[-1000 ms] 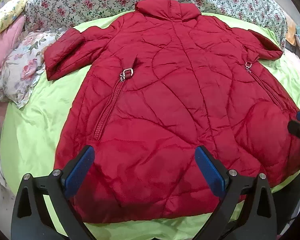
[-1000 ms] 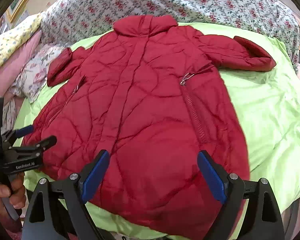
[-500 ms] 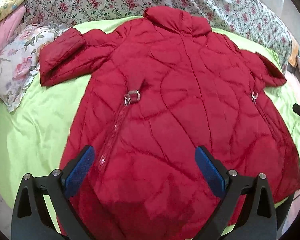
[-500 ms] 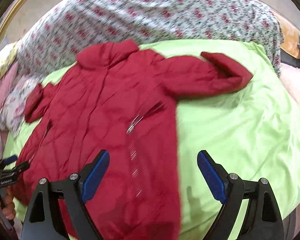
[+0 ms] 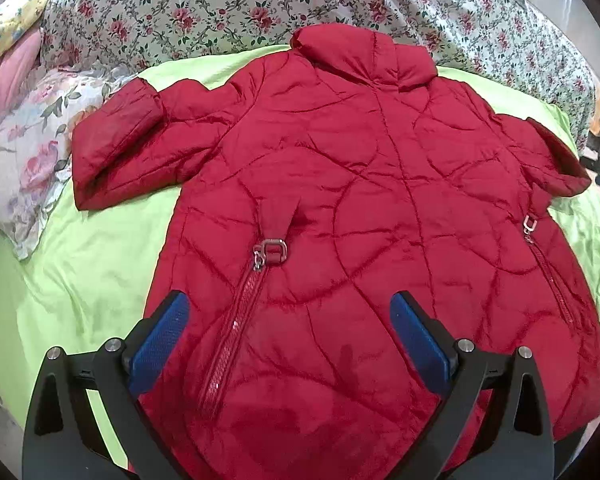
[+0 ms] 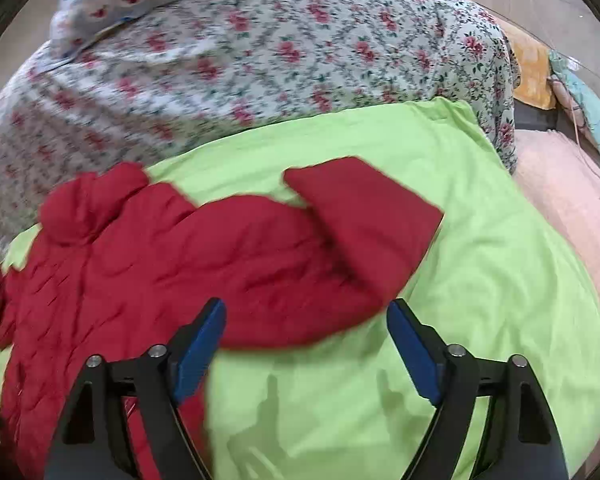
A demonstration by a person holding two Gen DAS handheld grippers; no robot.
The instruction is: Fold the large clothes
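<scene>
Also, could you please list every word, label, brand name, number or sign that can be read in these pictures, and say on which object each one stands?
None: no readable text appears in either view.
The red coat shows only quilting, zippers and a metal buckle, with no visible label.
The floral bedding and the green sheet carry no lettering.
The right wrist view is blurred.

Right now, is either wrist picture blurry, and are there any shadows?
Left wrist view: sharp, with fisheye bending at the edges and a soft shadow on the red coat near the hem. Right wrist view: motion-smeared, the coat sleeve and floral quilt streaked.
</scene>
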